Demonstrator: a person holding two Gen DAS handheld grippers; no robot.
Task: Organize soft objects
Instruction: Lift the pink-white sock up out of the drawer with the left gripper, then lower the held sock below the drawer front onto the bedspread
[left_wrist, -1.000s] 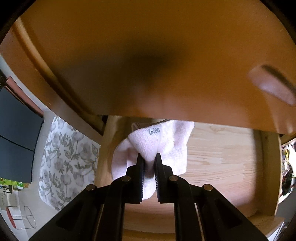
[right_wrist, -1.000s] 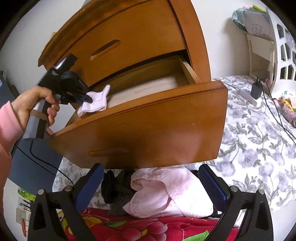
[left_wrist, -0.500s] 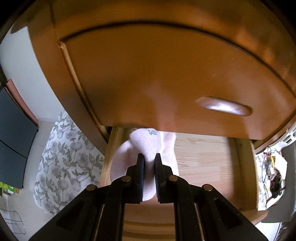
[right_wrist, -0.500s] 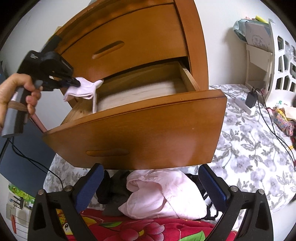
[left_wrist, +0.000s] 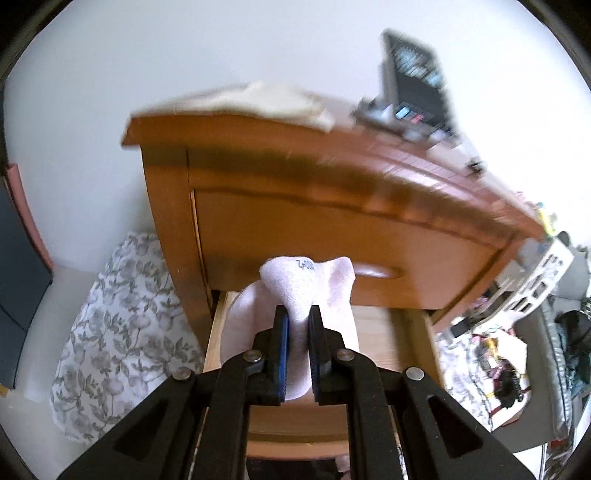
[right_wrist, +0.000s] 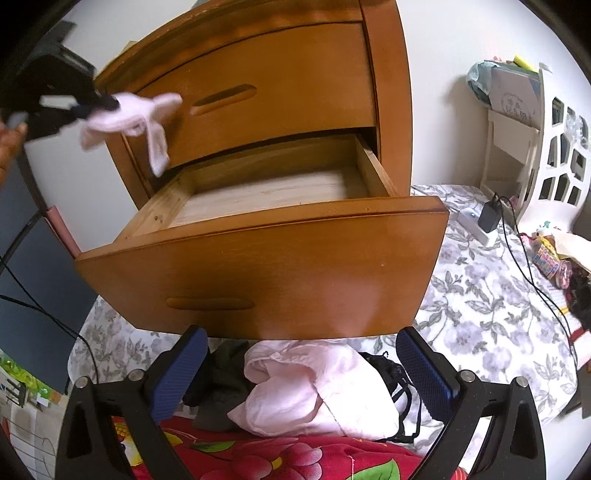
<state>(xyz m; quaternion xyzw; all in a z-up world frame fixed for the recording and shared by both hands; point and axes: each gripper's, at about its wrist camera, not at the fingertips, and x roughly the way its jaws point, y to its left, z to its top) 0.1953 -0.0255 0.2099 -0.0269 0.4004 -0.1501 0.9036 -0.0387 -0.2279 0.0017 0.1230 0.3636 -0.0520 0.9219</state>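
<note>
The left gripper (left_wrist: 298, 325) was clenched on a pale pink sock (left_wrist: 306, 280), which hung limp above the open drawer (right_wrist: 258, 192), clear of its bare plank floor. A clean drop probably needed the sock's trailing end (right_wrist: 159, 147) over the floor, not the rim. The right gripper (right_wrist: 299, 365) stood wide and empty over a soft pink garment (right_wrist: 314, 391). The drawer was glossy curved wood.

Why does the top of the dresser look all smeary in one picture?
Left wrist view: the dresser top and the things on it are streaked by motion blur, while the sock in the left claw stays sharp. Right wrist view: mostly sharp, edges bent by the fisheye lens.
</note>
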